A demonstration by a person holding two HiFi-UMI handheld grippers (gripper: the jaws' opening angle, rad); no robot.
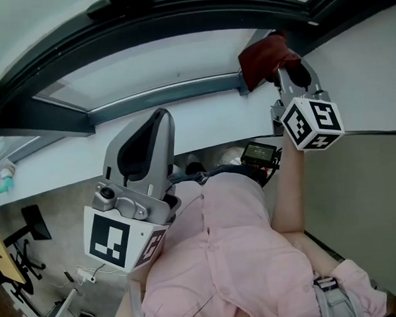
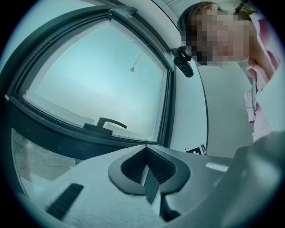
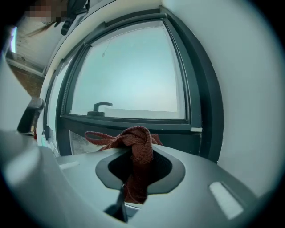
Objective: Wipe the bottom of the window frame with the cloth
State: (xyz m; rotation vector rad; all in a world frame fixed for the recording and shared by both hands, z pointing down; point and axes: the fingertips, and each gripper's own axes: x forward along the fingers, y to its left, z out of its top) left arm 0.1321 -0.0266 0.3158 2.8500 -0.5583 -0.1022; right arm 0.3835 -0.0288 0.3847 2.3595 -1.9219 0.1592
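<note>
A red-brown cloth is bunched at the right end of the window frame's grey lower rail, close to the corner. My right gripper is shut on the cloth. In the right gripper view the cloth hangs out between the jaws, in front of the dark frame's bottom bar and the window handle. My left gripper is held lower, below the white sill, shut with nothing in it. The left gripper points up at the window frame.
A grey partition stands at the right under the right arm. A black device sits below the sill by the person's pink shirt. A teal and white object is at the far left. Cables lie on the floor.
</note>
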